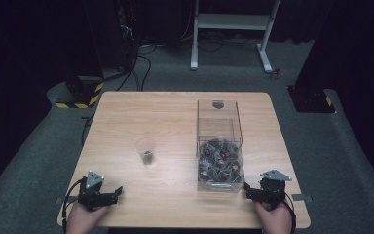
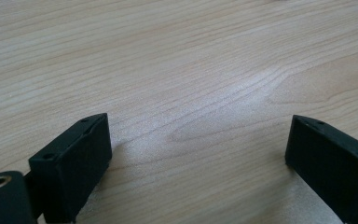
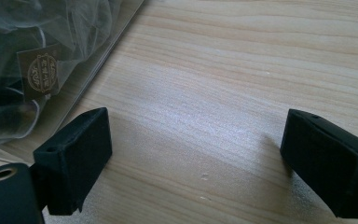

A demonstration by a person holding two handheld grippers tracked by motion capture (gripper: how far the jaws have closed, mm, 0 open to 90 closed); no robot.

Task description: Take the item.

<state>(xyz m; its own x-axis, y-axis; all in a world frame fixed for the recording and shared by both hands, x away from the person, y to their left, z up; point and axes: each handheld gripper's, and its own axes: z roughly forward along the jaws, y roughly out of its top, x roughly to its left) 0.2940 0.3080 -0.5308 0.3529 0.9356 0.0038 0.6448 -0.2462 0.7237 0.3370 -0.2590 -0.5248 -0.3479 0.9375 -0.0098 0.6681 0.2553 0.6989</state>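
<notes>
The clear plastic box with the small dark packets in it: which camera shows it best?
The high view: the whole clear plastic box stands on the wooden table, open-topped, dark packets heaped at its bottom. The right gripper view catches just a corner of its wall with one gold label behind it. The left gripper view looks at bare wood.

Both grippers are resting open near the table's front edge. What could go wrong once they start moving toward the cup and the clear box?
The small clear plastic cup stands alone and looks light, so a jaw brushing it would likely tip it and spill the dark bits inside. The right gripper sits close to the clear box; a careless swing may knock its wall. The wrapped pieces lie low inside the tall box, so reaching them means going down past its rim.
</notes>
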